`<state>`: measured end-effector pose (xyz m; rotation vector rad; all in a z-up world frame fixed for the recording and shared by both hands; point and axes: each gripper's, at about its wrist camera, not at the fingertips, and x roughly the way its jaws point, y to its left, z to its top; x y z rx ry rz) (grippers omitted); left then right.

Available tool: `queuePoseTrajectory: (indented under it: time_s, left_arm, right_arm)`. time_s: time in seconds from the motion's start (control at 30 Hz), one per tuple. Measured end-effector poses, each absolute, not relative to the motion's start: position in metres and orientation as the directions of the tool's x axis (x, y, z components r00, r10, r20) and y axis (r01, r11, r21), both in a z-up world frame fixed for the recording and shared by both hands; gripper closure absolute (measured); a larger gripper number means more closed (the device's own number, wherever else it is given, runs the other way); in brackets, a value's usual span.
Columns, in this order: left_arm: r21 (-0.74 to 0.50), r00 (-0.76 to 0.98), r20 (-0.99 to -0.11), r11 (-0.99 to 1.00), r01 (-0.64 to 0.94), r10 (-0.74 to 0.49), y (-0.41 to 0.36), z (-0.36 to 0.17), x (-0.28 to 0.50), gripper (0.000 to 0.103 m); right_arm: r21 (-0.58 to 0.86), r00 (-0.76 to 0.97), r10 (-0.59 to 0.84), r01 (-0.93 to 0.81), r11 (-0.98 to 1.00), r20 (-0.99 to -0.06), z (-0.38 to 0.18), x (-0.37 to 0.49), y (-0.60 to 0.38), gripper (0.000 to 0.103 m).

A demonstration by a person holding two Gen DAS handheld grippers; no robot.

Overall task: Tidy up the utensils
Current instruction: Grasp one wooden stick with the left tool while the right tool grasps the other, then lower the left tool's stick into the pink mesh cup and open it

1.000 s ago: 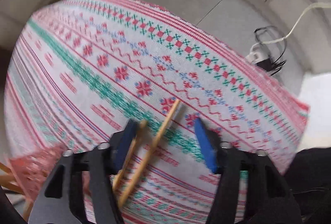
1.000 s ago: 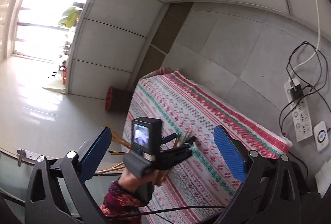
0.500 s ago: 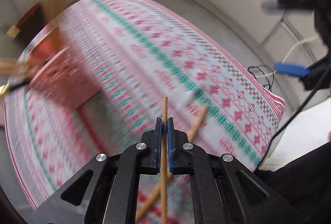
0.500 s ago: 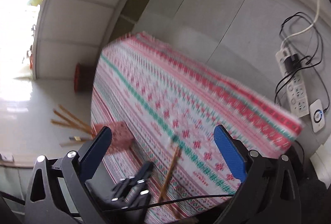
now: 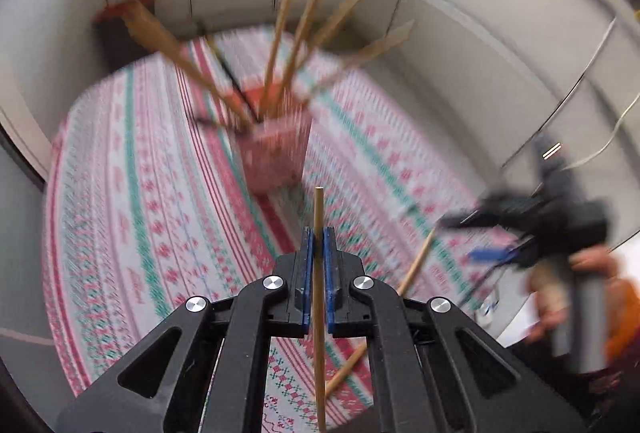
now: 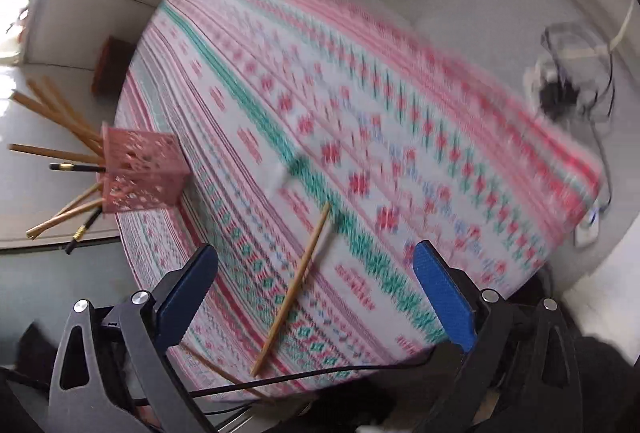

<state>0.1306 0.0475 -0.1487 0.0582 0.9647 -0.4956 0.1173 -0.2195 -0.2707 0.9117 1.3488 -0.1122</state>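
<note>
My left gripper is shut on a thin wooden chopstick that stands upright between its blue pads, above the patterned tablecloth. Ahead of it stands a pink perforated holder with several chopsticks fanning out of it. A second wooden chopstick lies loose on the cloth to the right. In the right wrist view that loose chopstick lies between and just beyond the fingers of my right gripper, which is open and empty above it. The holder sits at the table's left edge there.
A hand holds the right gripper at the right of the left wrist view, blurred. A red stool stands on the floor beyond the table. A power strip with cables lies on the floor at the right. A black cable crosses the near table edge.
The left gripper closed on one of the two chopsticks, lifted it and swung toward the pink holder. The right gripper came down over the chopstick left on the cloth, still open.
</note>
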Motion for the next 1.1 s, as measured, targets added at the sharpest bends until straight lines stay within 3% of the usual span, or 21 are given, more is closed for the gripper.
queuePoseTrajectory:
  time_s: [0.07, 0.17, 0.2, 0.23, 0.3, 0.4, 0.6, 0.87, 1.1]
  left_arm:
    - [-0.18, 0.515, -0.754, 0.883, 0.434, -0.407, 0.055, -0.123, 0.117, 0.099]
    - [-0.168, 0.566, -0.714, 0.886, 0.433, -0.412, 0.068, -0.101, 0.101, 0.099]
    - [-0.158, 0.584, -0.702, 0.889, 0.429, -0.407, 0.071, -0.095, 0.097, 0.099]
    - [-0.157, 0.594, -0.695, 0.891, 0.425, -0.406, 0.073, -0.092, 0.097, 0.099]
    - [-0.165, 0.614, -0.676, 0.895, 0.414, -0.408, 0.08, -0.084, 0.096, 0.099]
    - [-0.17, 0.632, -0.662, 0.902, 0.396, -0.403, 0.091, -0.076, 0.094, 0.099]
    - [-0.176, 0.69, -0.604, 0.911, 0.373, -0.399, 0.112, -0.05, 0.071, 0.099]
    - [-0.21, 0.753, -0.538, 0.925, 0.316, -0.379, 0.133, -0.03, 0.046, 0.099]
    - [-0.215, 0.805, -0.467, 0.93, 0.297, -0.365, 0.129, 0.008, 0.041, 0.099]
  right_arm:
    - [0.46, 0.251, 0.388, 0.561, 0.688, -0.887, -0.277, 0.12, -0.208, 0.013]
    - [0.377, 0.216, 0.309, 0.572, 0.728, -0.926, -0.289, 0.125, -0.188, 0.022]
    - [0.317, 0.21, 0.238, 0.555, 0.769, -0.948, -0.286, 0.128, -0.176, 0.033]
    - [0.271, 0.203, 0.189, 0.549, 0.791, -0.961, -0.285, 0.131, -0.168, 0.037]
    - [0.215, 0.211, 0.119, 0.521, 0.826, -0.97, -0.284, 0.136, -0.153, 0.085]
    - [0.251, 0.249, 0.132, 0.541, 0.803, -0.959, -0.289, 0.142, -0.152, 0.094]
    - [0.378, 0.381, 0.188, 0.519, 0.767, -0.905, -0.263, 0.13, -0.175, 0.097]
    - [0.417, 0.631, 0.15, 0.299, 0.858, -0.761, -0.138, 0.078, -0.186, 0.097]
    - [0.461, 0.81, 0.15, 0.161, 0.873, -0.566, -0.024, 0.046, -0.198, 0.097]
